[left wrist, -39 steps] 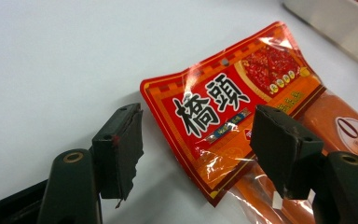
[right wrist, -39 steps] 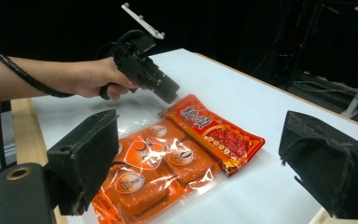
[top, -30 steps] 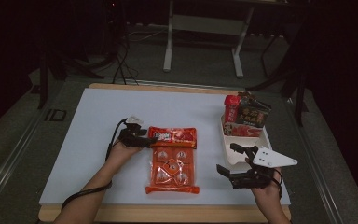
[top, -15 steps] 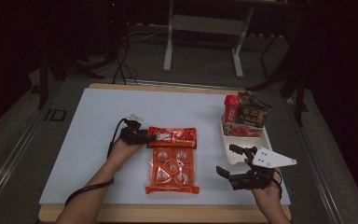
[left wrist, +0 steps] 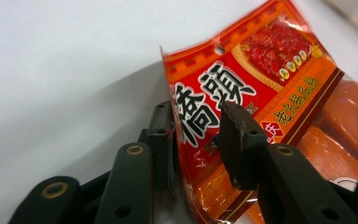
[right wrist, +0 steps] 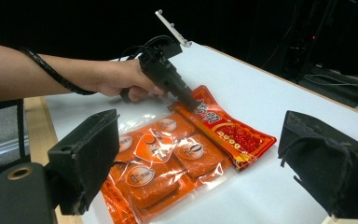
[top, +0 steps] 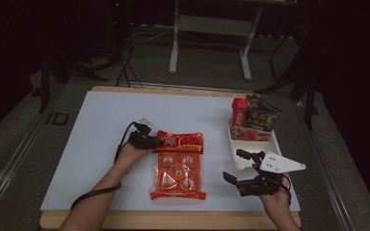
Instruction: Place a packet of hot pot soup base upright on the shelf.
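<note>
White table (top: 96, 144) bears orange pack (top: 177, 175), seemingly white tray (top: 235, 159)

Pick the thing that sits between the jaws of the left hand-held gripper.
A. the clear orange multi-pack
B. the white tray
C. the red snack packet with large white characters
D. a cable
C: in the left gripper view the red snack packet has its edge between the two black jaws of the left hand-held gripper.

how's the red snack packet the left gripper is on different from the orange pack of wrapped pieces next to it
The red snack packet is smaller, opaque and printed with large characters; the orange multipack is bigger, with a clear front showing separate wrapped pieces. The left gripper has the packet's edge lifted between its jaws; the multipack lies flat, untouched. Both are sealed plastic.
</note>
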The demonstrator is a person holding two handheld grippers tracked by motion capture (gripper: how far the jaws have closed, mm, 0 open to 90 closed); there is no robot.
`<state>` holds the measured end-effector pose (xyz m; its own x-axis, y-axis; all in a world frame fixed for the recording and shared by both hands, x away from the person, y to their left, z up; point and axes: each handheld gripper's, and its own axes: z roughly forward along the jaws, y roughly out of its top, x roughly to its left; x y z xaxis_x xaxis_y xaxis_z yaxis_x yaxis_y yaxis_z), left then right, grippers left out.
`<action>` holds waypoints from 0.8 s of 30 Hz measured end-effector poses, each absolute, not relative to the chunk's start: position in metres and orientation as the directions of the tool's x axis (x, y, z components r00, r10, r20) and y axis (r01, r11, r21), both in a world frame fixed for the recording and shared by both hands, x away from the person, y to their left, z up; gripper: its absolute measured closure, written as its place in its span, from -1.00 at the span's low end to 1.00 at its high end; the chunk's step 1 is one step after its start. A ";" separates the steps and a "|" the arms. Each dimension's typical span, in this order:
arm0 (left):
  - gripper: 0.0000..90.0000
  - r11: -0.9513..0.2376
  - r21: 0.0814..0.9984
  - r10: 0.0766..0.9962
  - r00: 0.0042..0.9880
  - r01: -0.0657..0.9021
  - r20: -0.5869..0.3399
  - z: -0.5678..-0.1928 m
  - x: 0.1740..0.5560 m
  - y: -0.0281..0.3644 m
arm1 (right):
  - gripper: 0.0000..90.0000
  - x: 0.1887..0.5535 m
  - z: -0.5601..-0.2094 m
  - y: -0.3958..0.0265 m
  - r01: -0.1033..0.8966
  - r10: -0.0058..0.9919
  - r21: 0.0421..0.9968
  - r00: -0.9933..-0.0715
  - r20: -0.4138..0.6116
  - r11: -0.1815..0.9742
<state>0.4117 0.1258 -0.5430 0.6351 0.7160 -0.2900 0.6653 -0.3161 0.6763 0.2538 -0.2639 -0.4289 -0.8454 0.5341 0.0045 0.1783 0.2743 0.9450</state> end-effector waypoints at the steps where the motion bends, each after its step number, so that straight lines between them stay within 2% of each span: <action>1: 0.54 -0.319 0.673 0.715 0.636 0.667 -0.291 -0.543 0.412 0.125 | -0.73 0.254 -0.429 -0.264 0.180 0.533 0.944 -0.846 0.005 0.276; 4: 0.60 -0.331 0.664 0.724 0.632 0.670 -0.277 -0.542 0.412 0.121 | -0.73 0.254 -0.429 -0.264 0.179 0.533 0.944 -0.846 0.004 0.277; 6: 0.69 -0.337 0.654 0.729 0.627 0.677 -0.275 -0.540 0.411 0.119 | -0.73 0.254 -0.429 -0.263 0.179 0.532 0.944 -0.847 0.004 0.278; 8: 0.90 -0.355 0.654 0.727 0.637 0.668 -0.257 -0.539 0.410 0.116 | -0.73 0.254 -0.429 -0.263 0.179 0.531 0.944 -0.847 0.004 0.278; 10: 0.96 -0.362 0.655 0.730 0.639 0.663 -0.244 -0.537 0.409 0.114 | -0.73 0.254 -0.429 -0.263 0.179 0.531 0.944 -0.847 0.004 0.277; 24: 0.99 -0.381 0.724 0.722 0.674 0.575 -0.155 -0.518 0.394 0.114 | -0.69 0.256 -0.428 -0.264 0.190 0.531 0.943 -0.847 0.016 0.274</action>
